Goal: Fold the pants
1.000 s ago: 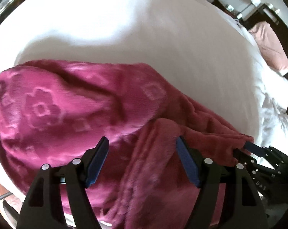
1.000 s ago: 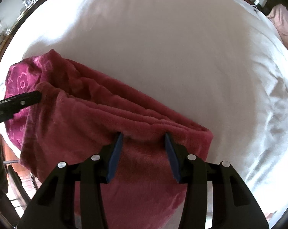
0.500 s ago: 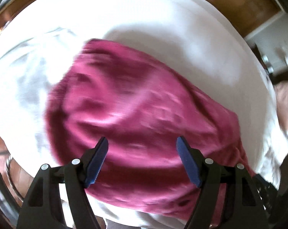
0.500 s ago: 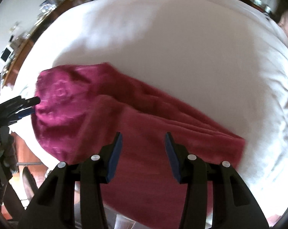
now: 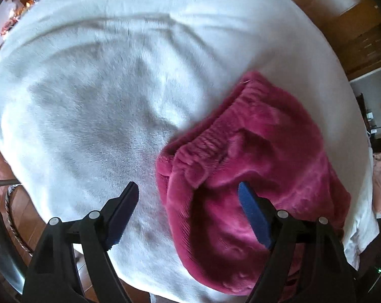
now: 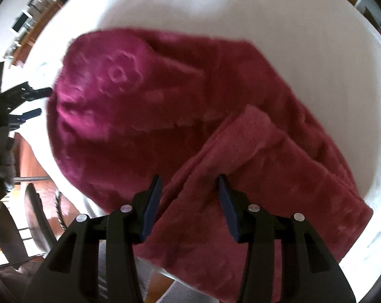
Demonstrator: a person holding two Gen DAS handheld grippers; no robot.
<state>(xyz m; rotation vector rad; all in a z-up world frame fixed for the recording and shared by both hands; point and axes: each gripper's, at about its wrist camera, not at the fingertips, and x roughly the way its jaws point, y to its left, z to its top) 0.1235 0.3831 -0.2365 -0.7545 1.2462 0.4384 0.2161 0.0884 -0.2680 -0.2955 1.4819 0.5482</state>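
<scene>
While spread over the pants: both tongs, left and right, white bedding around.

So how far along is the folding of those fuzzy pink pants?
Nearly done, it seems. The magenta fleece pants already lie doubled into a compact bundle on the white bedspread, elastic waistband at one end. Neither gripper holds anything: the left gripper and right gripper are both open above the fabric. One folded flap looks loose on top, so smoothing or one last fold may remain.
</scene>
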